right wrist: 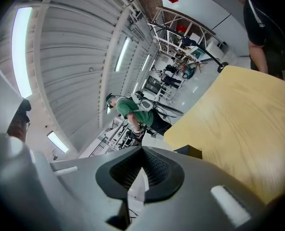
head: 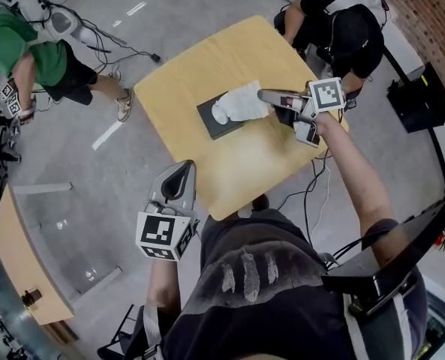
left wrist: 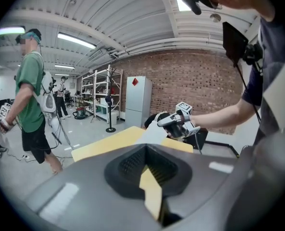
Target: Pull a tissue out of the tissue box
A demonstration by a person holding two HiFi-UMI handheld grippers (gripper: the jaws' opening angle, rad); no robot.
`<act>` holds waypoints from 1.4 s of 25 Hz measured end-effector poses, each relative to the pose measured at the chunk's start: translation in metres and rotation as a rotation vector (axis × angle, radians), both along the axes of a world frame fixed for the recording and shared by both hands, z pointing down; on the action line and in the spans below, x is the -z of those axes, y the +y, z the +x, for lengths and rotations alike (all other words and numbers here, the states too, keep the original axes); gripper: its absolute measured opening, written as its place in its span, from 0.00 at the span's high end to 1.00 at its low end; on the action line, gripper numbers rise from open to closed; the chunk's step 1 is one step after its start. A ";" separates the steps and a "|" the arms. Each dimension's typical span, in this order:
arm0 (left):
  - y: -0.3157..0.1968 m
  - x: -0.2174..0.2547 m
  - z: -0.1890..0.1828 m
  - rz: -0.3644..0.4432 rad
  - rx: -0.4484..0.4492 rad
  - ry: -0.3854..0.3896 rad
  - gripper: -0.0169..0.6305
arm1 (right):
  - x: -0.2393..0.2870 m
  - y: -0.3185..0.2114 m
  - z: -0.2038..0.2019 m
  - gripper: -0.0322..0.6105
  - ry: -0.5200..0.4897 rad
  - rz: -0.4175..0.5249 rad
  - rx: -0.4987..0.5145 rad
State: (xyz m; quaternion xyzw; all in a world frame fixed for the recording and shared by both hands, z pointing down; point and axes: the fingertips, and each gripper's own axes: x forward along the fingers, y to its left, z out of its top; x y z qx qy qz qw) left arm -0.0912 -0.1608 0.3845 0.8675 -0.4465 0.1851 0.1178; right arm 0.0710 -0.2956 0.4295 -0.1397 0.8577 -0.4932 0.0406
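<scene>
The pull is under way but, judging by the head view, not finished. The right gripper [head: 266,94] has its jaws closed on one end of the white tissue [head: 241,102]. The sheet stretches from its tips back down to the dark tissue box [head: 213,122], which lies on the wooden table [head: 207,58] just beyond and below those tips. The far end of the tissue seems to sit at the box's opening, so it probably needs drawing clear. The left gripper [head: 183,169] hangs well apart at the table's near edge, jaws together and empty. Nothing steadies the box.
</scene>
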 end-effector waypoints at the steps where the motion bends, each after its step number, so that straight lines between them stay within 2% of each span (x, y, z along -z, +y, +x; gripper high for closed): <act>1: -0.001 0.000 0.000 0.000 0.000 0.001 0.97 | 0.001 0.001 0.001 0.95 -0.006 -0.006 -0.003; 5: -0.004 0.000 -0.001 -0.006 0.008 0.004 0.97 | 0.008 0.007 -0.002 0.95 -0.031 -0.021 0.016; 10: 0.008 -0.006 0.004 -0.016 0.027 0.014 0.97 | 0.003 0.043 -0.013 0.95 -0.033 -0.021 0.085; 22: 0.023 -0.015 0.008 -0.032 0.042 0.029 0.97 | -0.020 0.106 -0.057 0.95 -0.062 -0.122 0.244; 28: 0.030 -0.019 0.002 -0.048 0.061 0.021 0.97 | -0.072 0.097 -0.046 0.95 0.067 -0.170 0.226; 32: 0.030 -0.020 0.000 -0.050 0.063 0.015 0.97 | -0.117 0.085 -0.024 0.95 0.217 -0.230 0.165; 35: 0.030 -0.022 0.000 -0.060 0.052 0.007 0.97 | -0.139 0.078 -0.015 0.95 0.281 -0.244 0.124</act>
